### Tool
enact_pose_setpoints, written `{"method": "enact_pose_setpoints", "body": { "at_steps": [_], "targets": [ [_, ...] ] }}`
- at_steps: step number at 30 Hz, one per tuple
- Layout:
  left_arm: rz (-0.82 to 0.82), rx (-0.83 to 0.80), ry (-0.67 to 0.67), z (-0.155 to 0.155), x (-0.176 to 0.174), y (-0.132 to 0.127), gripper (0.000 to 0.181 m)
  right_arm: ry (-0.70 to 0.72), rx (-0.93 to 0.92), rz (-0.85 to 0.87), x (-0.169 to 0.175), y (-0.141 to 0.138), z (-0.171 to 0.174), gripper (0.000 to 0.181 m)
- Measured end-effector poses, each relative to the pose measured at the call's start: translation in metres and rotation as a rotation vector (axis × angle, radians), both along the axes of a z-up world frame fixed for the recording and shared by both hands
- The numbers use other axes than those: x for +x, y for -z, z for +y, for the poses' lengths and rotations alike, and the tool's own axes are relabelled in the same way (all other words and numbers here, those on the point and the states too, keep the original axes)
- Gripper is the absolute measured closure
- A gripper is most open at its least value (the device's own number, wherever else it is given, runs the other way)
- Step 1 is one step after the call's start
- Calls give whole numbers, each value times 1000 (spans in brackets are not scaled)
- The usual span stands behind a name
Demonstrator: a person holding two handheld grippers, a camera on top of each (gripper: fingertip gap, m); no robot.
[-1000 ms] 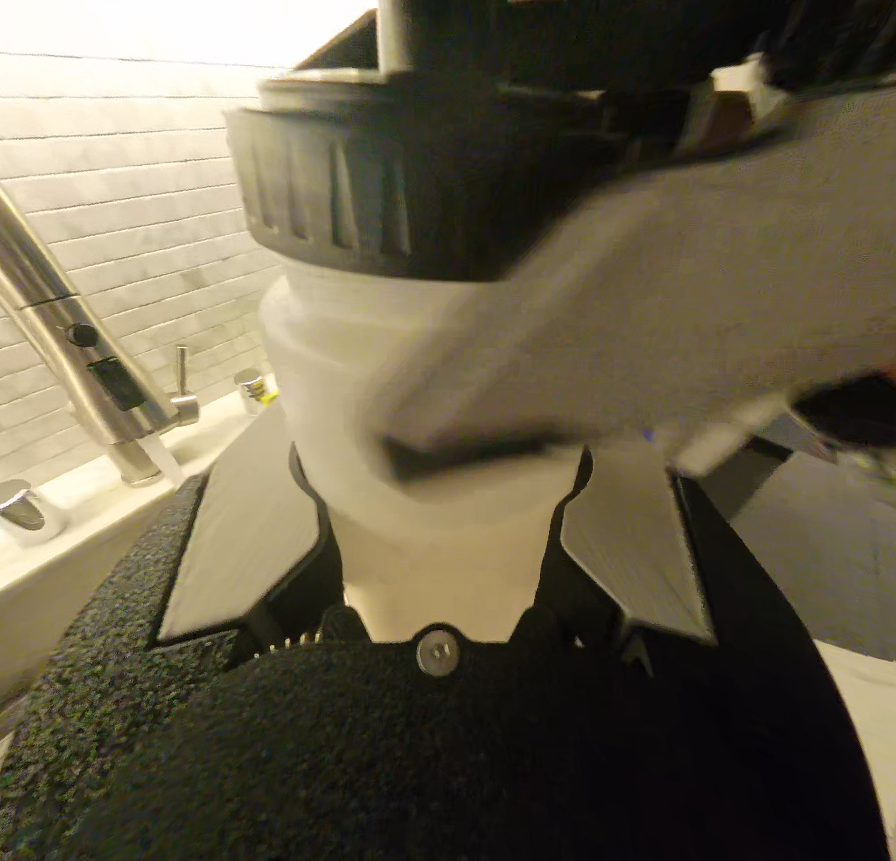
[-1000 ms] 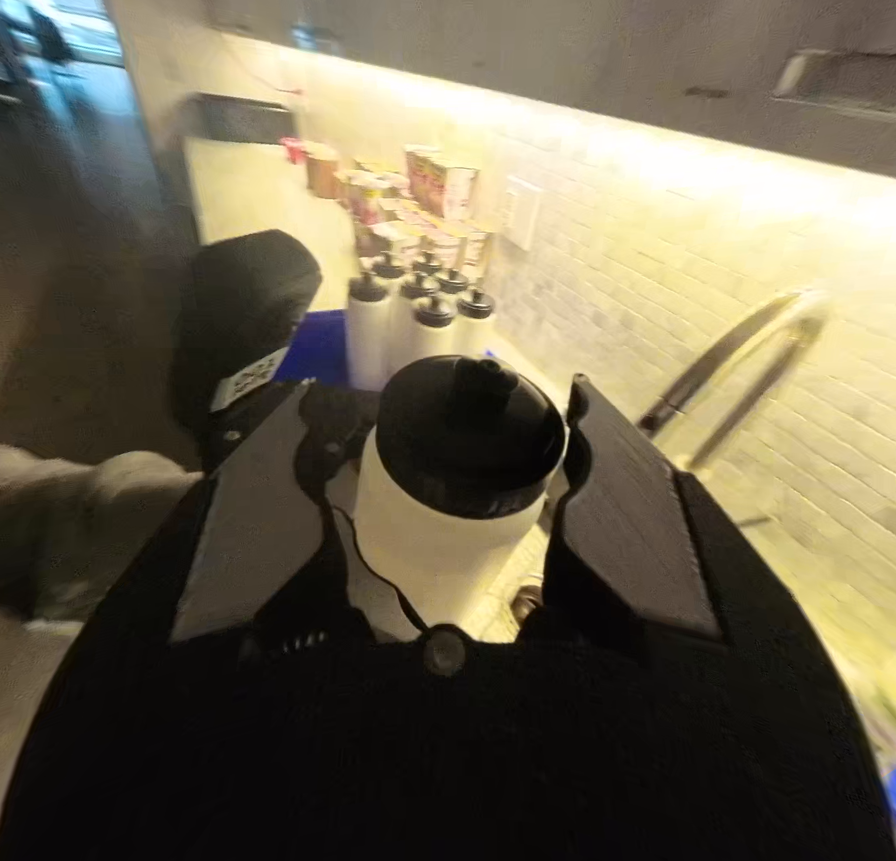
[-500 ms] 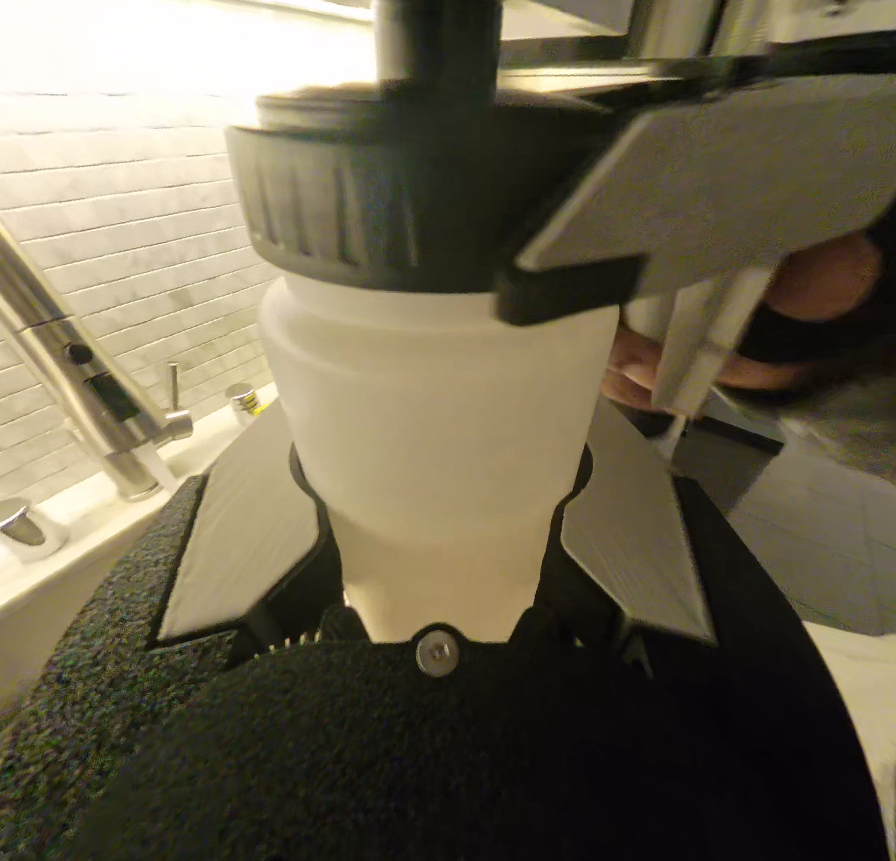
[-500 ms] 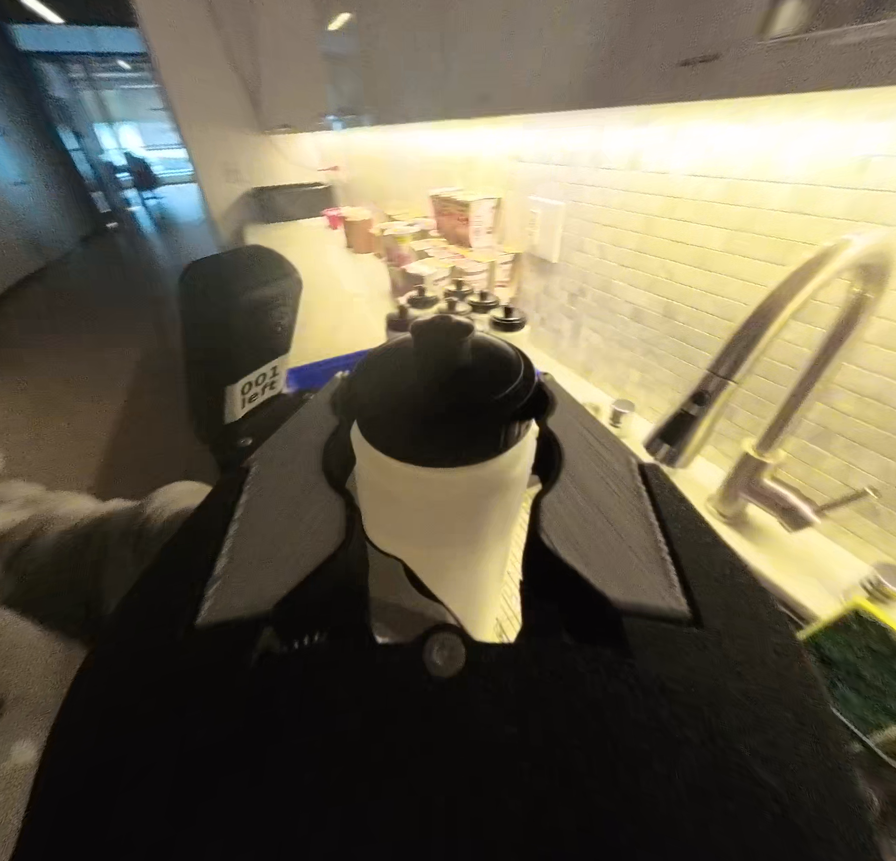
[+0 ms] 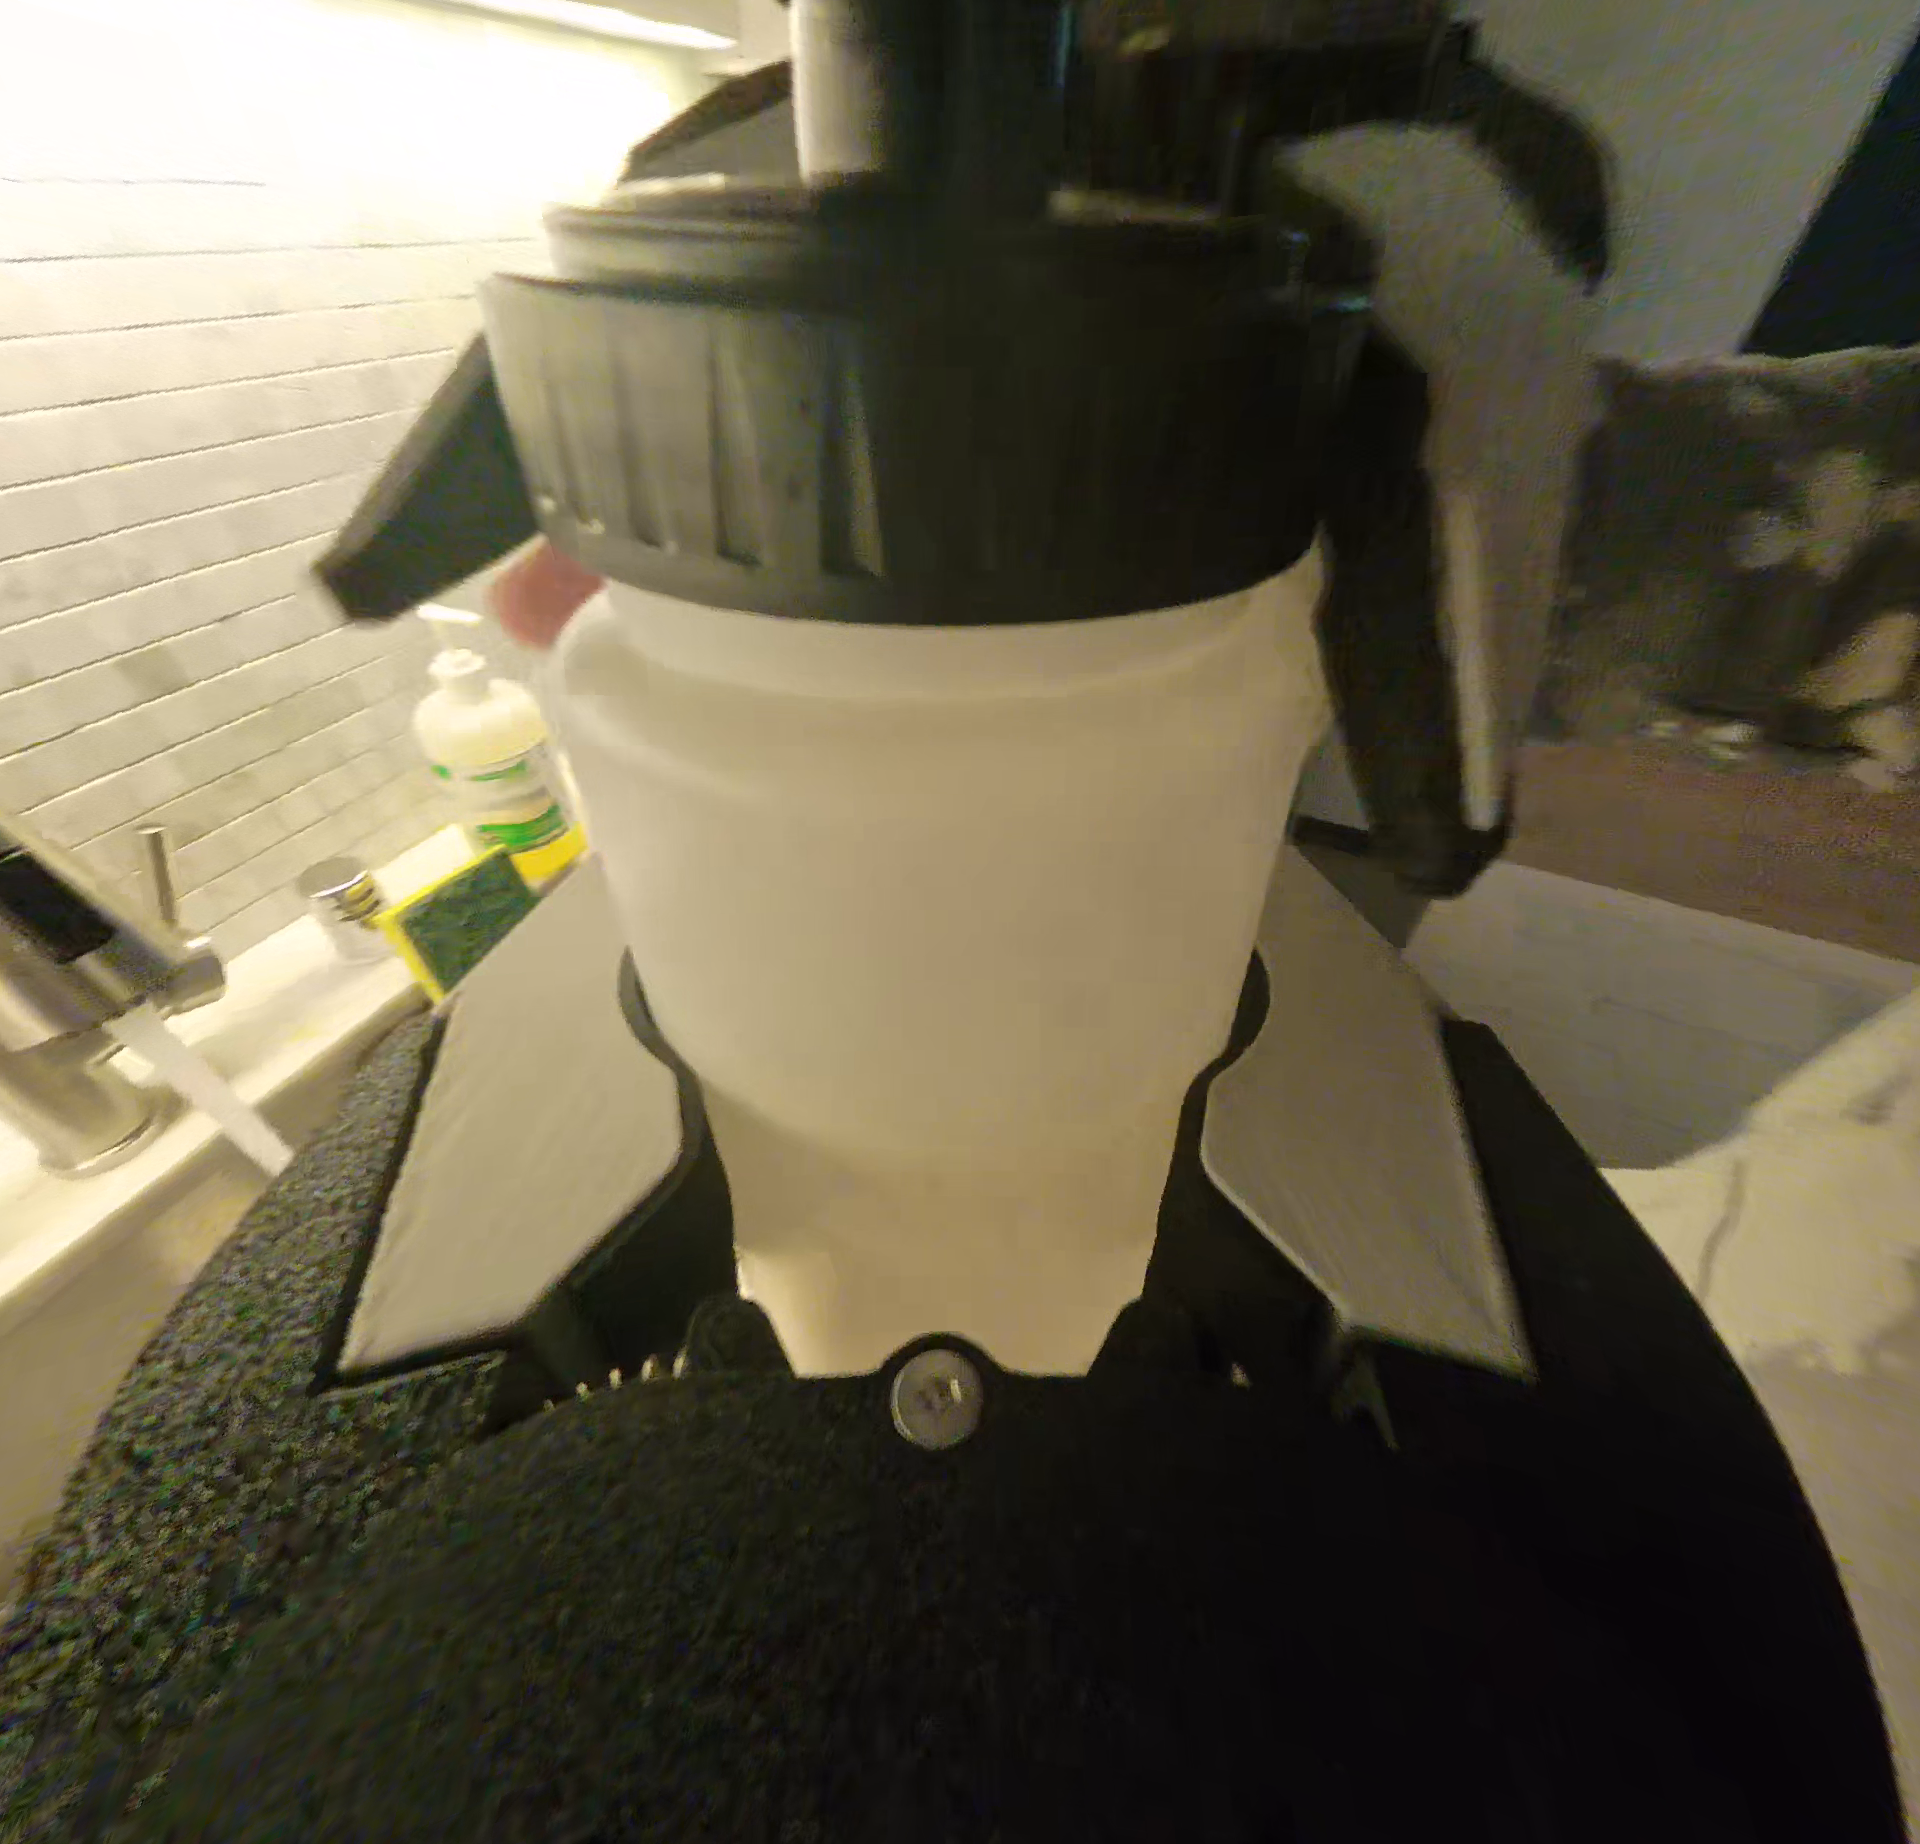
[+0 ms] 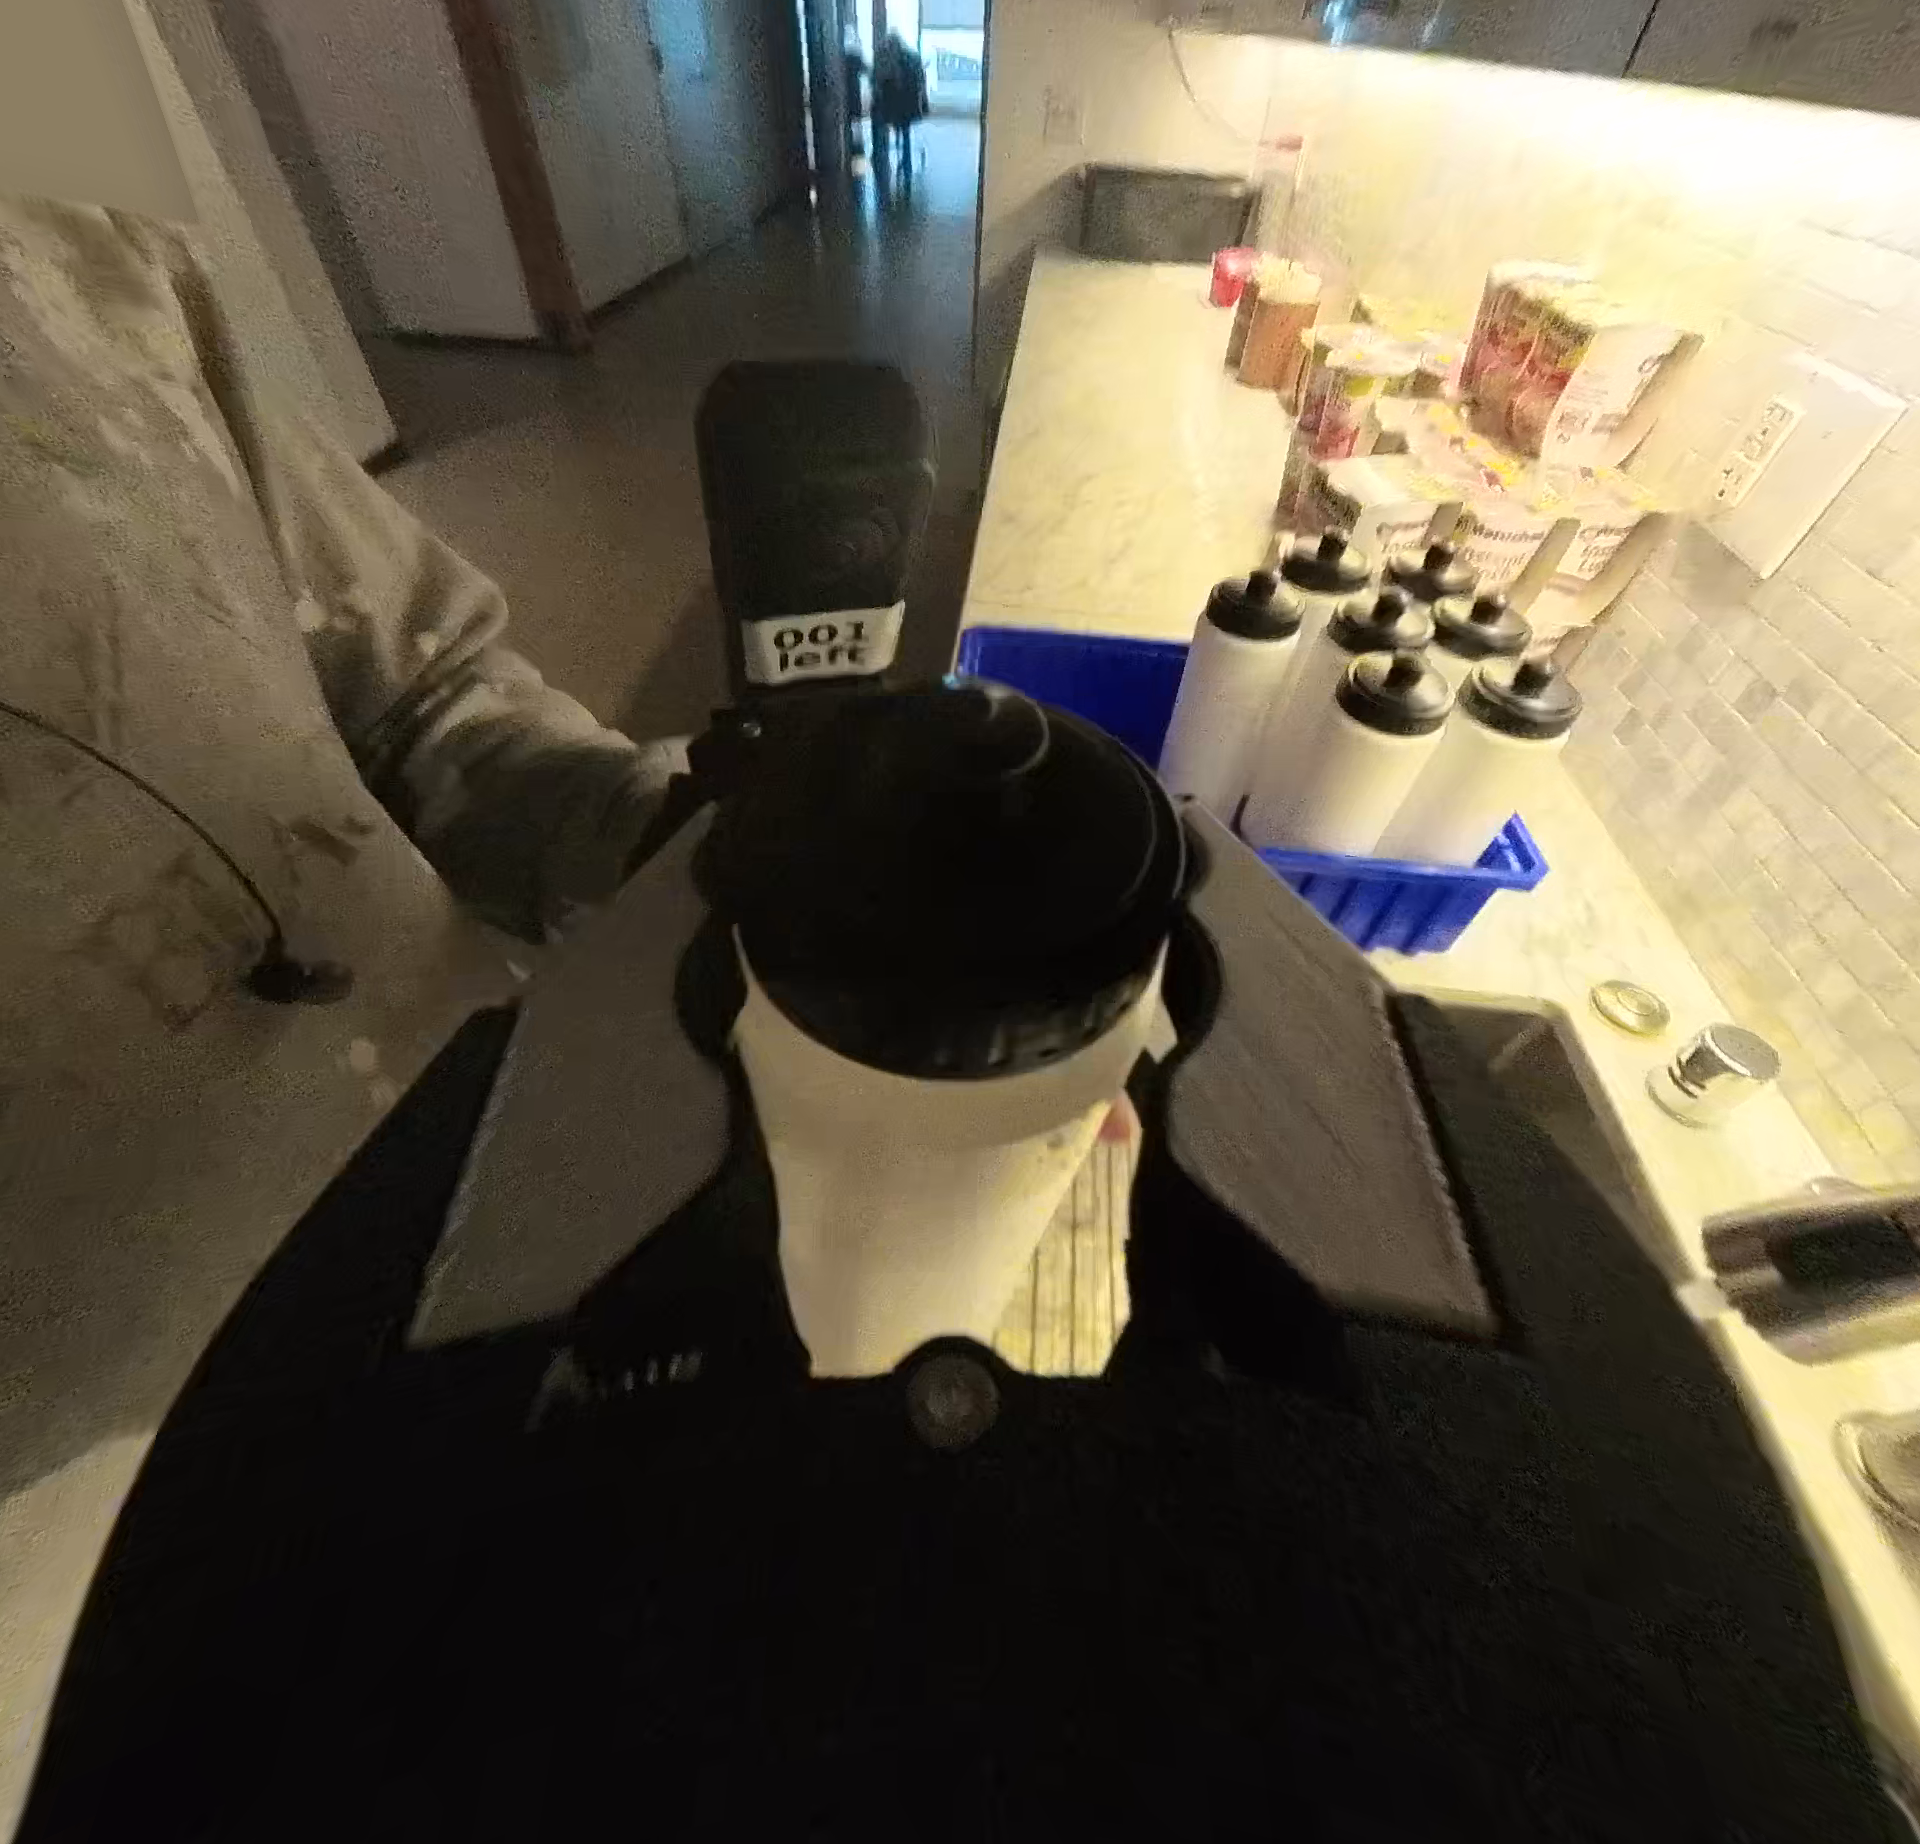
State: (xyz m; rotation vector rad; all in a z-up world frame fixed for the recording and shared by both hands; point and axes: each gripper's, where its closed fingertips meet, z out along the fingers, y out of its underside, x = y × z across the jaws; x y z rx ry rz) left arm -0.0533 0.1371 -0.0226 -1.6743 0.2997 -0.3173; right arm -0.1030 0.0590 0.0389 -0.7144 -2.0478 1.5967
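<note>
Left wrist view: left hand-held gripper [image 5: 940, 1046] clamps white bottle [image 5: 935, 911]; right hand-held gripper [image 6: 940, 963] clasps its black cap [image 6: 940, 890].

1. We see a shared kitchen, maybe in an office: a tiled wall [image 6: 1714, 755], a marble counter [image 6: 1101, 464] and a tap [image 5: 73, 1005].
2. A sponge [image 5: 457, 916], a soap bottle [image 5: 488, 745] and stacked food cups [image 6: 1455, 423] stand there; a corridor [image 6: 894, 163] opens behind.

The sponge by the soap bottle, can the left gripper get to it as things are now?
Probably not. The left gripper is shut on the white bottle, so its jaws are full. The sponge lies apart on the sink ledge, unobstructed.
</note>
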Motion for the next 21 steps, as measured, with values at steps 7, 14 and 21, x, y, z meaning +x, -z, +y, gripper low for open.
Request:
{"method": "enact_pose_setpoints", "body": {
  "at_steps": [7,14,21],
  "targets": [
    [12,-18,-51,-15,-27,-9,79,263,-134,83,-33,-13,-8,103],
    [59,-54,-200,-25,-64,4,79,650,-112,65,-61,-1,-6,102],
    [38,-50,-55,-43,-50,-1,79,313,-193,-25,-49,-14,-30,102]
  ]
}}
